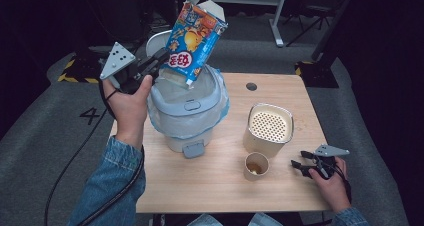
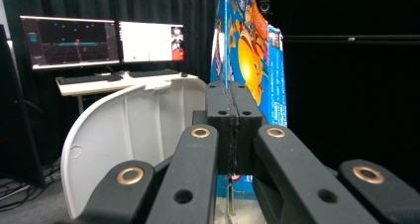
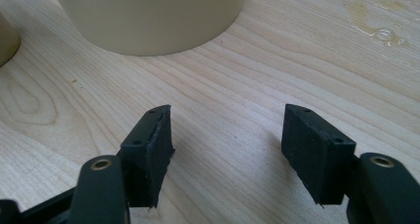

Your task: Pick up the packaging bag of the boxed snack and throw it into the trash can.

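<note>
A blue snack carton (image 1: 195, 36) with cartoon print and an open top hangs tilted over the mouth of a white lidded bin (image 1: 187, 118) lined with a plastic bag. My left gripper (image 1: 162, 61) is shut on the carton's edge; in the left gripper view the pads (image 2: 231, 110) pinch the thin cardboard of the carton (image 2: 247, 50), with the bin's raised lid (image 2: 129, 135) behind. My right gripper (image 1: 296, 166) rests low at the table's right front, open, with nothing between its fingers (image 3: 228, 149).
A beige container (image 1: 269, 128) with a perforated top stands right of the bin, its wall (image 3: 148, 16) just ahead of the right gripper. A paper cup (image 1: 256, 166) with brown liquid sits in front of it. A wet spot (image 3: 371, 28) marks the wooden table (image 1: 210, 186).
</note>
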Demonstrator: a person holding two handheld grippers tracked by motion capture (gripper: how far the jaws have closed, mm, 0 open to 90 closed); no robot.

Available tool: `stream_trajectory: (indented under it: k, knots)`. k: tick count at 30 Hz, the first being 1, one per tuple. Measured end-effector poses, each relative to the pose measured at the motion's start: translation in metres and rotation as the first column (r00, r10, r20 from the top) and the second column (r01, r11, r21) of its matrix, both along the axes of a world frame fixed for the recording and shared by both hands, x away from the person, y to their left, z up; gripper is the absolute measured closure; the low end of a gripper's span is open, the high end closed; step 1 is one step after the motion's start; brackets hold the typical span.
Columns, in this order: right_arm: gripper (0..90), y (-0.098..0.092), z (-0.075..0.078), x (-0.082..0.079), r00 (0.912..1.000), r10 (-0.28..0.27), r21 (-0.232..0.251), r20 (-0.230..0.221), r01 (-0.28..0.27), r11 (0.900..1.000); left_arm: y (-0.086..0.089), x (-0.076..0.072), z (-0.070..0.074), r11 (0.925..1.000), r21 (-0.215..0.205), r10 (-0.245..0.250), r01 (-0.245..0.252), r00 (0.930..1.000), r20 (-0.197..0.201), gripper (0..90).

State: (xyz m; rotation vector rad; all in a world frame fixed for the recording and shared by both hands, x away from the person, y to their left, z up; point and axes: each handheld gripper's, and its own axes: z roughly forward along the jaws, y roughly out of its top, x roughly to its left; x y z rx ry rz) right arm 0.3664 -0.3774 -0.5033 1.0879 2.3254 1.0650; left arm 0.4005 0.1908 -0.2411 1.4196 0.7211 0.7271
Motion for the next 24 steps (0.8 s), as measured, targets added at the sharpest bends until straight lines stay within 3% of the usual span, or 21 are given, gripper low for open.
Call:
stream_trajectory:
  k: [7, 24]
  knots:
    - [37.3, 0.000, 0.000, 0.000, 1.0000, 0.000, 0.000, 0.000, 0.000, 1.000, -0.005, 0.009, -0.009, 0.9996, 0.021, 0.017, -0.016, 0.9995, -0.027, 89.4]
    - [37.3, 0.000, 0.000, 0.000, 1.0000, 0.000, 0.000, 0.000, 0.000, 1.000, -0.009, 0.013, -0.021, 0.9957, 0.083, 0.046, -0.042, 0.9977, -0.051, 89.4]
